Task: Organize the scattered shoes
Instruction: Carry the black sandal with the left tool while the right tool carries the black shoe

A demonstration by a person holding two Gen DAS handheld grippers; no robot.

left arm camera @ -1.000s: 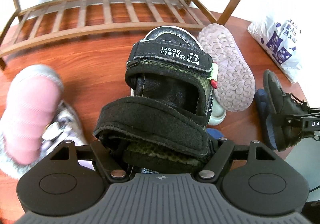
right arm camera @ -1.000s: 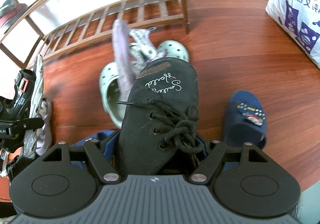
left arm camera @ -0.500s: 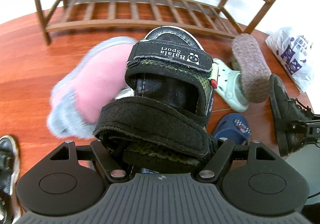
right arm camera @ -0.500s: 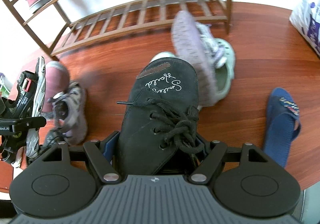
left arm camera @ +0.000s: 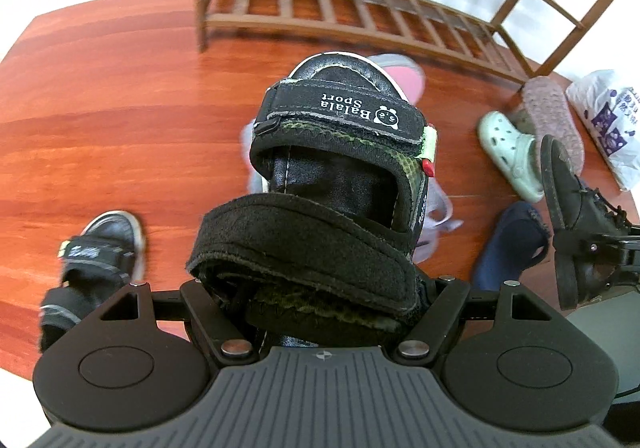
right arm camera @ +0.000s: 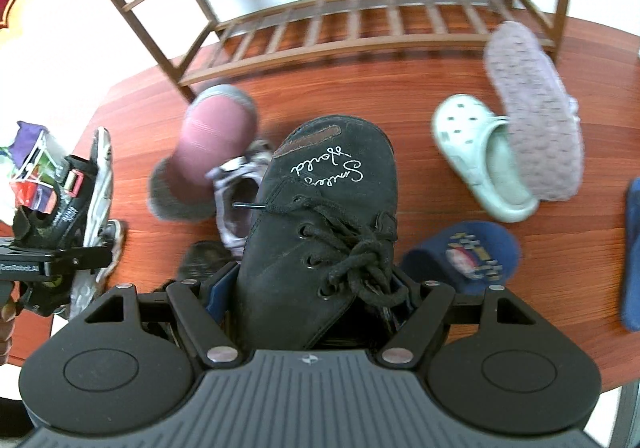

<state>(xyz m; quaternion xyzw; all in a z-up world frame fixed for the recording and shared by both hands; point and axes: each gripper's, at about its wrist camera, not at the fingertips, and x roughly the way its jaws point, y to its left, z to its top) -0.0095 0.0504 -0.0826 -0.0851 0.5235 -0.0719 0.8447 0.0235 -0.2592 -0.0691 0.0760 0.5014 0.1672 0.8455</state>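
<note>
Reddish wood floor [left arm camera: 100,108] fronted a slatted rack [right arm camera: 360,20]; left gripper [left arm camera: 320,288] clamped a "Balala Sport" sandal [left arm camera: 340,152], right gripper [right arm camera: 312,288] a script-lettered black shoe [right arm camera: 328,216].

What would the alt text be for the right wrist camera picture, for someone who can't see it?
The right gripper holds a black lace-up shoe above a reddish wooden floor. Scattered below are a pink slipper, a mint green clog and a navy slipper, with a wooden shoe rack behind.

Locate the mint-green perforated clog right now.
The mint-green perforated clog lies on the red-brown wooden floor, right of centre in the right wrist view, partly under the overturned lilac sneaker, near the wooden shoe rack.
</note>
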